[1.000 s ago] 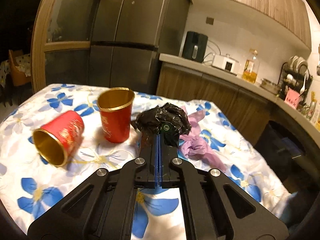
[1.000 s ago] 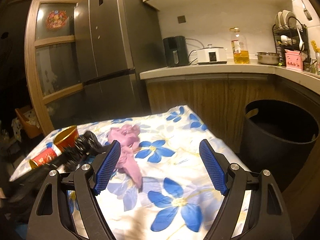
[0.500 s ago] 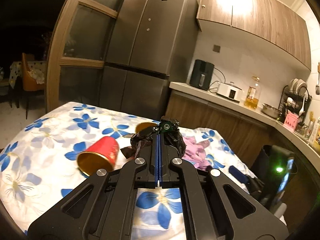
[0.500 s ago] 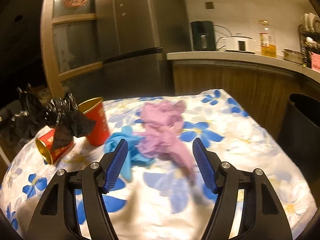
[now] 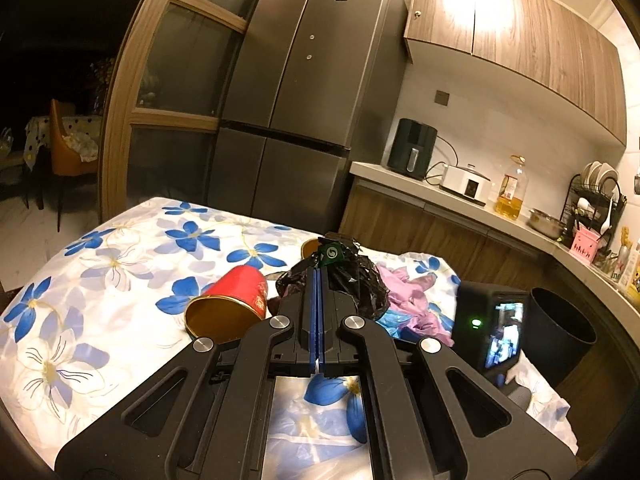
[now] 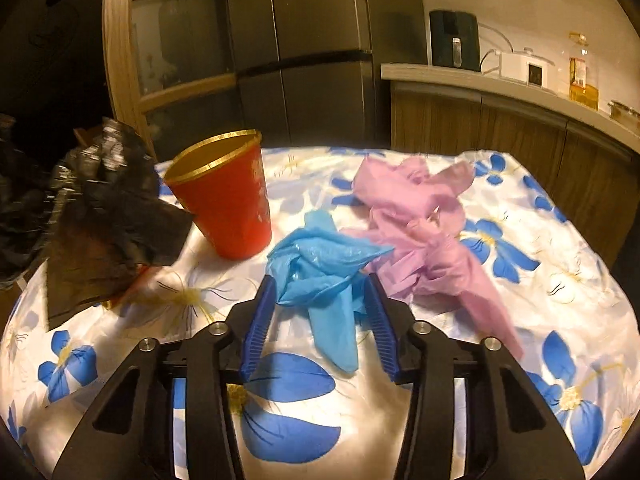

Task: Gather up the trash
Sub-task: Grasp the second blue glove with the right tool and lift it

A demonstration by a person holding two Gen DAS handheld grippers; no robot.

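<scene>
Left gripper (image 5: pixel 319 280) clenched on black bag (image 5: pixel 360 284), lifted above table (image 5: pixel 100 280). Right gripper (image 6: pixel 320 292) closing w/ blue bag (image 6: pixel 316 260) between jaws; pink bag (image 6: pixel 420 216) touching at right, upright red cup (image 6: pixel 230 204) just left.

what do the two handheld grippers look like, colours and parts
Both are alike. The left gripper and the right gripper each have a matte black plastic frame of angular linkage arms with triangular cut-outs, round silver pivot bolts, and two jaws faced with ribbed blue pads. No cables, hands or sleeves show in either view.
</scene>
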